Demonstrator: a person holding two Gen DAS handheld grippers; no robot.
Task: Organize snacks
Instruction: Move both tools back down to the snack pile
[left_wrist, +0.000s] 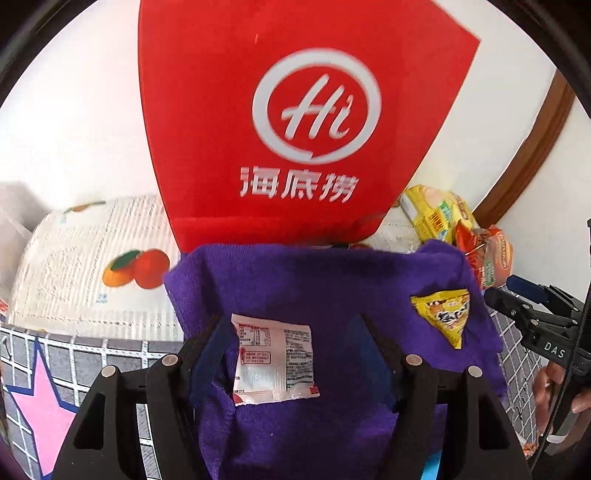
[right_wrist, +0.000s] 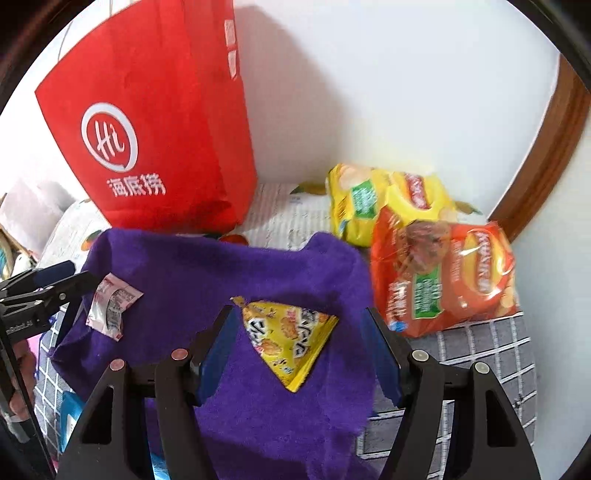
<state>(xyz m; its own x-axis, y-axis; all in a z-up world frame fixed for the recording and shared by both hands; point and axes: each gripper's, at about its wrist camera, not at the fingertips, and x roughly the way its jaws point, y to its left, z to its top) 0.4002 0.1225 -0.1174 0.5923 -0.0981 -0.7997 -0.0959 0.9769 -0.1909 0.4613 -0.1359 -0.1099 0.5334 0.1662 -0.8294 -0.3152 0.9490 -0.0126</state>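
While both tools are held over the purple cloth (left_wrist: 303, 280), the scene is read as follows:

Left gripper (left_wrist: 291, 354): its jaws are seen parted, nothing is clamped; the pads stand clear of the packet on both sides.
White sachet (left_wrist: 273, 360): laid flat on the cloth, between the left tool's blue pads (left_wrist: 207, 354), nearer the left-hand one; no contact can be made out.
Right gripper (right_wrist: 306, 350): its jaws are seen parted about as wide, with nothing gripped.
Yellow triangular packet (right_wrist: 291, 341): laid on the cloth between the right tool's pads, its point turned toward the camera; a gap is left on each side.
Red paper bag (left_wrist: 295, 122): stood upright against the white wall behind the cloth; its top is cut off by the frame.
Yellow crisp bags (right_wrist: 373, 201) and orange crisp bags (right_wrist: 443, 273): piled to the right of the cloth, the orange in front of the yellow.
Hard to make out: print on all packets is blurred; a blue object at the cloth's near edge is mostly hidden by the tools; only part of a hand (left_wrist: 550, 384) is shown behind the right tool.
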